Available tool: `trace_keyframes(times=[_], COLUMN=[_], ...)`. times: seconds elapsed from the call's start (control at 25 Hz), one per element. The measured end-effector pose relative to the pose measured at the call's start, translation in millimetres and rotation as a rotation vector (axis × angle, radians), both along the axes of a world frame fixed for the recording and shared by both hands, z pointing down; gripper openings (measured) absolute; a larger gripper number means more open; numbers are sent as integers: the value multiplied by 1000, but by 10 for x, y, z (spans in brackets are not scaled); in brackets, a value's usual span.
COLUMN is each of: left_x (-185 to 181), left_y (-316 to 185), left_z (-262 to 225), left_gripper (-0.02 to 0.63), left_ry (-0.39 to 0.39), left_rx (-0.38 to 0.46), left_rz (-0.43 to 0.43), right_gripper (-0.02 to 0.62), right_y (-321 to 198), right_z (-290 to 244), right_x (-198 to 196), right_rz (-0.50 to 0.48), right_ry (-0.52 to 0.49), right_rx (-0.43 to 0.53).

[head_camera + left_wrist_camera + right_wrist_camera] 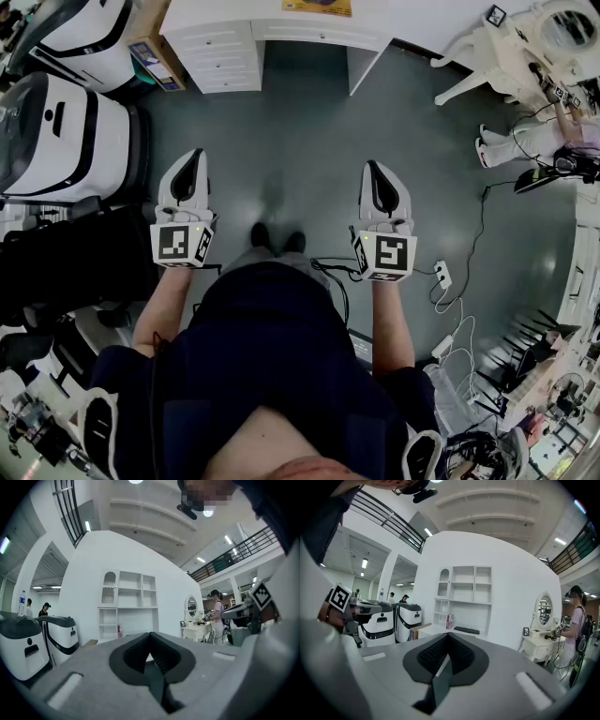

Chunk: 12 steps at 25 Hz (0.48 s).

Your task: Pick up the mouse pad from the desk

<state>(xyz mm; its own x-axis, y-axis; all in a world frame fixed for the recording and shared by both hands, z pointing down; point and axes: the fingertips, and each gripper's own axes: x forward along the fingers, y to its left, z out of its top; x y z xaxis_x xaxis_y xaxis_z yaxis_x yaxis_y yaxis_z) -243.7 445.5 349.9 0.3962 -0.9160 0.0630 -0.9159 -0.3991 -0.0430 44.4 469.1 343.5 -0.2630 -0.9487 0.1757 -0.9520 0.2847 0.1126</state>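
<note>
The left gripper (193,157) at 10 o'clock and the right gripper (373,167) at 2 o'clock of the head view hang over the grey floor (281,131), each with its jaws pressed together on nothing. The mouse pad (317,7), a yellow sheet, lies on the white surface (225,14) at 12 o'clock, well apart from both

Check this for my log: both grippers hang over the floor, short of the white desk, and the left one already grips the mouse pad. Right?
No. The left gripper view shows the left gripper shut on nothing. Both do hang over the floor, short of the white desk.
</note>
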Motion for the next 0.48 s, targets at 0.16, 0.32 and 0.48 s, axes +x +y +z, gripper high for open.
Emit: trace_keyframes(times=[0.16, 0.32, 0.48], left_x=[11, 3, 53], left_y=[-29, -61, -77], left_z=[0, 5, 23], left_gripper=[2, 2, 2], left_ry=[3, 1, -9], left_rx=[3, 3, -8], left_rz=[1, 3, 17], right_gripper=[-3, -3, -2], right_y=[-25, -58, -80], right_z=[15, 51, 59], right_x=[6, -25, -33], right_rz=[0, -5, -23], right_ry=[7, 6, -6], right_rx=[-4, -10, -20])
